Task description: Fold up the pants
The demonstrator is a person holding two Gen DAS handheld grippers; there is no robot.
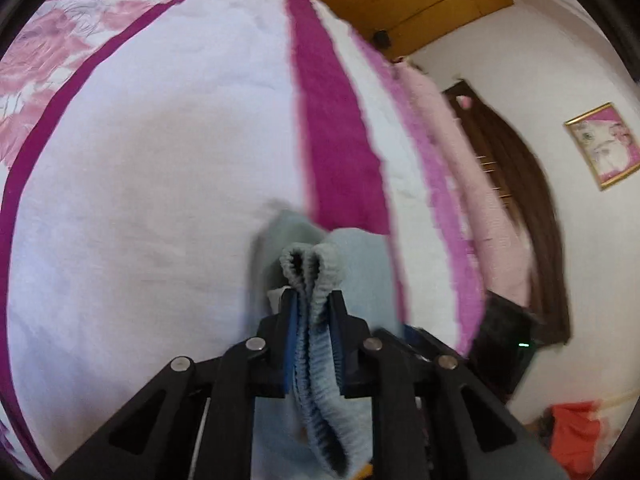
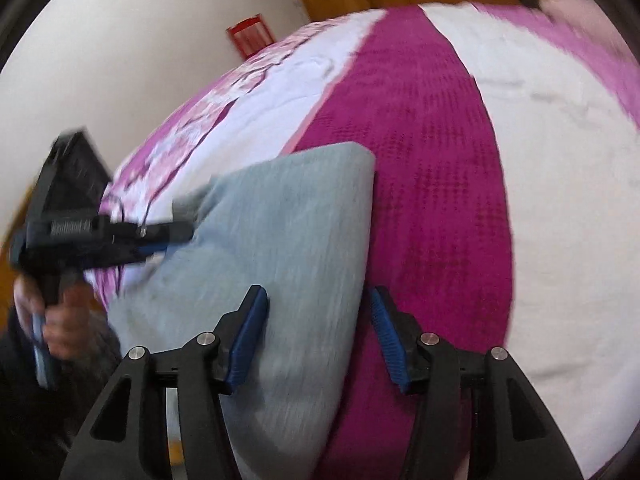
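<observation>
1. left wrist view: the left claw [image 1: 313, 312] is clamped on the ribbed waistband [image 1: 312, 276] of the pale blue pants [image 1: 360, 276], which hang off its tips toward the bed [image 1: 140, 200]
2. right wrist view: the right claw [image 2: 318, 344] stands about half open with nothing gripped; the pants lie just ahead, long axis running up and left toward the left claw, right edge between its pads, so it is nearest that free edge

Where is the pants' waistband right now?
In the left wrist view, low centre: the ribbed waistband is pinched in the left gripper, above the white bedspread.
</observation>
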